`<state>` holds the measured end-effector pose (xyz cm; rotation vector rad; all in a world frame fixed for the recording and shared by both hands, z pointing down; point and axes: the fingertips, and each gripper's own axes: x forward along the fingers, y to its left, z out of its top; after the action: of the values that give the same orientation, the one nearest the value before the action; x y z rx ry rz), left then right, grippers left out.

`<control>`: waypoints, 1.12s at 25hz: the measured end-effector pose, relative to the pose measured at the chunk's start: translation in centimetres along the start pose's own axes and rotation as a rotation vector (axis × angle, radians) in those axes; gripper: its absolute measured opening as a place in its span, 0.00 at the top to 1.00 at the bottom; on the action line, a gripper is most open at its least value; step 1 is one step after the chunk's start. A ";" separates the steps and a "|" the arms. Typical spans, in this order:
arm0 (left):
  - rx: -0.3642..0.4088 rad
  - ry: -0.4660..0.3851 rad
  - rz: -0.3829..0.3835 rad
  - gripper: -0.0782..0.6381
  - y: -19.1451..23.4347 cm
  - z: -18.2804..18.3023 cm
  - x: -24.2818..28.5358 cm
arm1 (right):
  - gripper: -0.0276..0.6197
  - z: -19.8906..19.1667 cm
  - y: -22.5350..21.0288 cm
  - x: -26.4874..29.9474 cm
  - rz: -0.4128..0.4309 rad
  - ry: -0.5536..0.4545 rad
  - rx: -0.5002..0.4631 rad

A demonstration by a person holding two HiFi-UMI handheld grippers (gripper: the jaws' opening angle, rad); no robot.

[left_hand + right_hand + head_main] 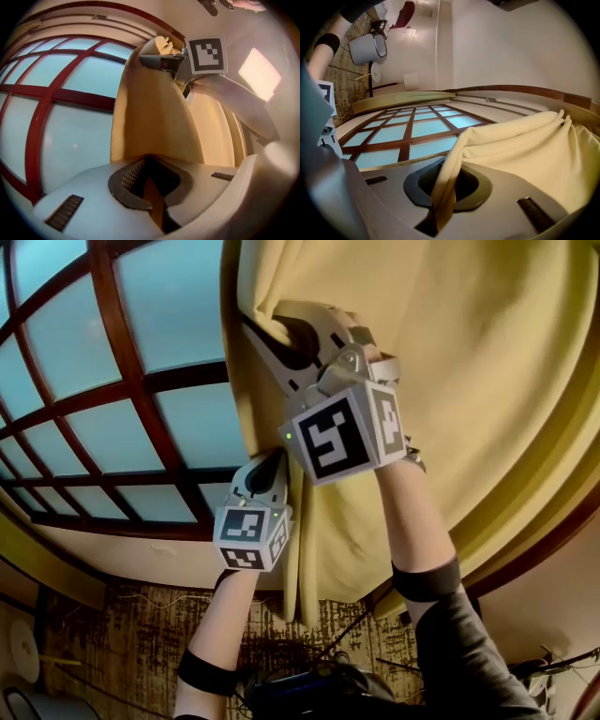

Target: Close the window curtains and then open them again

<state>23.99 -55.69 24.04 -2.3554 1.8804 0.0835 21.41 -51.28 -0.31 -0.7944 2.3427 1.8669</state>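
Yellow curtain [469,362] hangs bunched at the right of the window [159,306], whose red-brown grid and pale blue panes show bare to its left. The right gripper [270,329] is clamped on a fold of the curtain's edge. The left gripper [277,461] pinches the same edge lower down, its jaws almost together on a thin fold of cloth.

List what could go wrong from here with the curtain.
1. The left gripper pinches only a thin edge of the curtain; a tug could slip it free.
2. The right gripper clamps a bunched fold; pulling unevenly with the left might strain or snag the fabric.
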 end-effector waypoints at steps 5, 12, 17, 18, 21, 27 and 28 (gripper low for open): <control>-0.007 0.022 0.040 0.89 4.6 0.8 -2.3 | 0.91 3.5 3.0 4.2 0.080 -0.023 -0.037; -0.035 -0.010 0.110 0.89 10.7 2.0 -6.5 | 0.91 9.1 7.0 9.0 0.123 -0.096 -0.053; -0.025 0.001 0.165 0.89 14.7 2.2 -8.9 | 0.92 12.5 10.4 12.1 0.187 -0.096 -0.130; -0.035 0.001 0.185 0.89 15.4 2.0 -9.5 | 0.92 13.1 11.4 12.7 0.204 -0.108 -0.126; -0.064 -0.023 0.225 0.89 17.5 2.2 -11.2 | 0.91 14.8 12.3 14.1 0.205 -0.147 -0.092; -0.064 -0.035 0.232 0.89 20.5 2.8 -13.0 | 0.91 16.3 12.6 16.1 0.188 -0.159 -0.082; -0.062 -0.039 0.228 0.89 20.8 2.9 -13.1 | 0.91 16.4 12.5 16.3 0.181 -0.156 -0.081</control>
<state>0.92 -47.13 21.43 -2.1489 2.1488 0.2102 -2.46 -40.29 0.91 -0.4364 2.3235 2.0227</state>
